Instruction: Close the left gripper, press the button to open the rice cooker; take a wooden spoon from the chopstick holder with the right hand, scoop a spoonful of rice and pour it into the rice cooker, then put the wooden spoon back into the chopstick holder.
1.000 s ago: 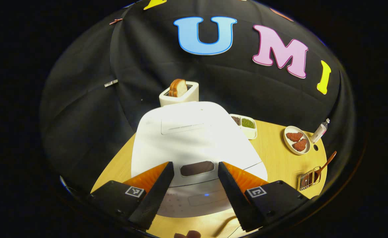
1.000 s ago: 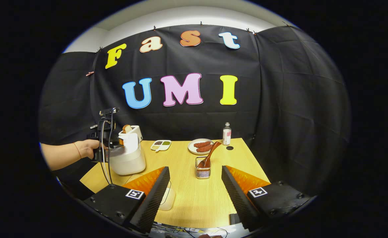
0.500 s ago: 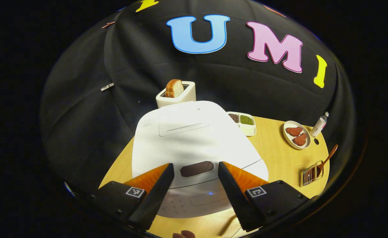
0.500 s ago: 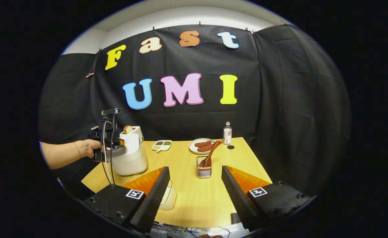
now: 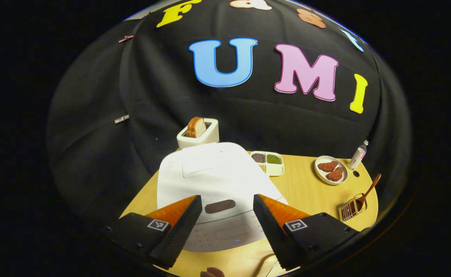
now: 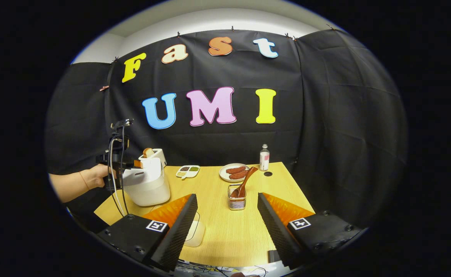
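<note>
You hold your left tongs (image 5: 225,225) apart above the shut rice cooker (image 5: 213,181), probably lining up its button, while your right tongs (image 6: 225,227) wait spread before the wooden spoon (image 6: 244,181) in the chopstick holder (image 6: 236,200).

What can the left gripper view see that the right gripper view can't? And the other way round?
Left gripper view: the rice cooker lid from above, close up, with a dark oval patch at its front, beyond the open left gripper.
Right gripper view: a hand holding that gripper beside the cooker, and a pale dish near the open right gripper.
Both: the toaster, plate of meat, bottle, and the wooden spoon standing in the chopstick holder.
</note>
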A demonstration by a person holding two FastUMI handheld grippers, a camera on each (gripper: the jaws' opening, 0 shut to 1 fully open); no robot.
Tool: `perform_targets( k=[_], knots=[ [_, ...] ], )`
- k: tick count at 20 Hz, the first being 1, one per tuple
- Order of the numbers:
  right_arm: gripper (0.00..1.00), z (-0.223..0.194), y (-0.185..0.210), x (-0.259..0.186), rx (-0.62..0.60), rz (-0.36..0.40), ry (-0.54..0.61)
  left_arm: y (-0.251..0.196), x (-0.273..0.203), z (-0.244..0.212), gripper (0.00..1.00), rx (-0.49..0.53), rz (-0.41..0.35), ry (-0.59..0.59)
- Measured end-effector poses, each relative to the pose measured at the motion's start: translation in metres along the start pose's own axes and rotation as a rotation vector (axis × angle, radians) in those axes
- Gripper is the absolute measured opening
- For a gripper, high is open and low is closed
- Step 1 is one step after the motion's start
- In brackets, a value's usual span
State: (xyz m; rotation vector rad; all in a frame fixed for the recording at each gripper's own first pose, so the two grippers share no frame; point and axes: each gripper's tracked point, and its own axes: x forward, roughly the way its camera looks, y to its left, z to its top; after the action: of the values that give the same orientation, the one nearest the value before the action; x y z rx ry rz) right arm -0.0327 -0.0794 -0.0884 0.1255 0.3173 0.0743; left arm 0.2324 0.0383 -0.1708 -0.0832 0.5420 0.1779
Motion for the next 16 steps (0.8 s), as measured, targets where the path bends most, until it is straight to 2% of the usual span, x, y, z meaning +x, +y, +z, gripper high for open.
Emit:
perform_targets(
  k=[3,8,11,16],
  knots=[
    [0.98,0.006,0.003,0.002,0.002,-0.001,-0.011,-0.006,-0.04,0.036,0.93,0.028,-0.045,-0.134],
    [0.98,0.023,0.009,0.006,-0.019,-0.009,-0.053,-0.033,-0.124,0.072,0.94,0.074,-0.174,-0.357],
    [0.98,0.035,0.012,0.01,-0.019,-0.013,-0.083,-0.042,-0.175,0.073,0.94,0.087,-0.219,-0.443],
    [0.98,0.06,0.019,0.007,-0.023,-0.031,-0.173,-0.056,-0.241,0.055,0.93,0.081,-0.309,-0.511]
  ],
)
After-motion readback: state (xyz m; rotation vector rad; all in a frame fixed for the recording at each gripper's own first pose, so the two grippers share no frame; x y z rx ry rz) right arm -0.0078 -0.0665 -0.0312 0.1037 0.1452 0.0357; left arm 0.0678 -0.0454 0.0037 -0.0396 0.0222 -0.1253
